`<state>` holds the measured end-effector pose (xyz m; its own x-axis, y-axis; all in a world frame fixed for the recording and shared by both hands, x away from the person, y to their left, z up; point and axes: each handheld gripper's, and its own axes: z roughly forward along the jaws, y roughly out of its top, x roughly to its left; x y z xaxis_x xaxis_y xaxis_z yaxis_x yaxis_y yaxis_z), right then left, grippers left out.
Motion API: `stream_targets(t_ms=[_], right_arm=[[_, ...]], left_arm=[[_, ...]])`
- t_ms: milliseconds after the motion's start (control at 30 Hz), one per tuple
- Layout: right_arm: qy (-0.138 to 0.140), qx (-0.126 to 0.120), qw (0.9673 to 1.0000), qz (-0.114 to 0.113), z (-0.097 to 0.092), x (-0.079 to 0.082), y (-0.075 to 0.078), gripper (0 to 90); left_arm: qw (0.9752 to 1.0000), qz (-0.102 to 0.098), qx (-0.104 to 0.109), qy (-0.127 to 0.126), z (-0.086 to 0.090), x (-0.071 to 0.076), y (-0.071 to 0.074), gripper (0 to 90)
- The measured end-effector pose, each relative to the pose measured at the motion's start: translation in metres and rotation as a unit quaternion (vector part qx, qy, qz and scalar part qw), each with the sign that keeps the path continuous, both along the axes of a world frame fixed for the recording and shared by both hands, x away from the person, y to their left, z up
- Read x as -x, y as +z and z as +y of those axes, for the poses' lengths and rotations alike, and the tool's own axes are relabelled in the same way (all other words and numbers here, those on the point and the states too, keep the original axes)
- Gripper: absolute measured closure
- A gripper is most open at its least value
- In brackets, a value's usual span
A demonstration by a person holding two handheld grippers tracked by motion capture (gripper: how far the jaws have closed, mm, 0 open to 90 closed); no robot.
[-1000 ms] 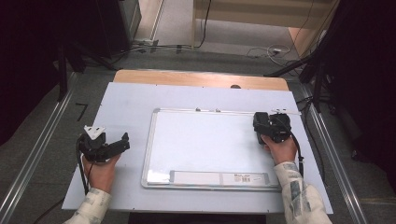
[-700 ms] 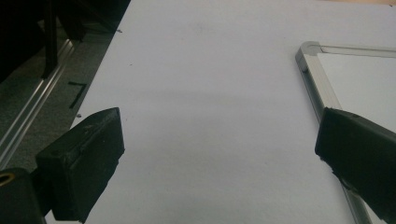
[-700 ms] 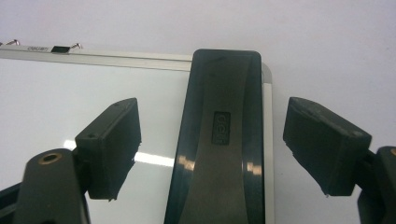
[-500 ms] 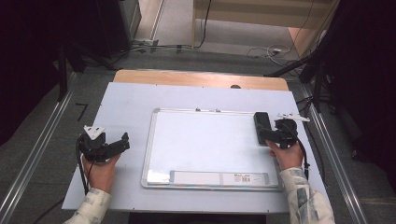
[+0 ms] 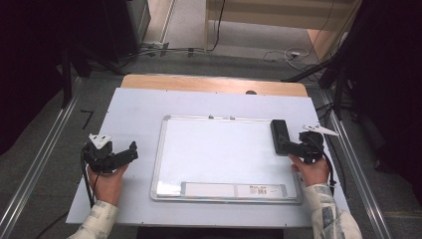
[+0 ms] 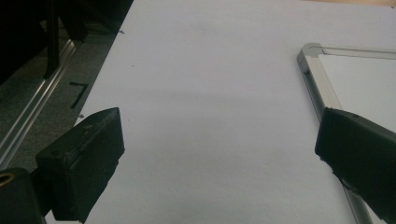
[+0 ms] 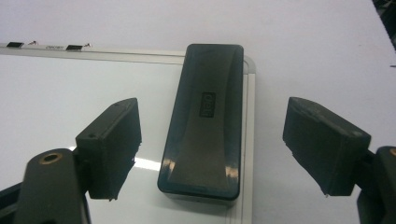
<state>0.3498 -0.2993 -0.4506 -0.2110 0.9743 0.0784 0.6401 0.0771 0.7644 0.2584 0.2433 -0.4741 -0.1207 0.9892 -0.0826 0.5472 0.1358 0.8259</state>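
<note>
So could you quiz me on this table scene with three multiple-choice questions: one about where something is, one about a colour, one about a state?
1. Where does the eraser lie?
A. on the whiteboard's right edge
B. on the floor
C. beside the left gripper

2. What colour is the eraser?
A. yellow
B. black
C. red

3. How do the right gripper's jaws stand?
A. shut on the eraser
B. shut on nothing
C. open, either side of the eraser

Answers:
1. A, since the high view shows it on the whiteboard at its upper right corner, over the frame.
2. B, as its casing looks black in the right gripper view.
3. C, since both jaws stand apart from the eraser with gaps showing.
</note>
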Motion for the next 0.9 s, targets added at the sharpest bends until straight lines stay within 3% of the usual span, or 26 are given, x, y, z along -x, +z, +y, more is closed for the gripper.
stream_targets(t_ms=[900], right_arm=[[-0.009,-0.001,1.0,-0.003,-0.03,0.027,0.002,17.9]], left_arm=[[1.0,0.002,0.004,0.0,0.0,0.0,0.0,1.7]])
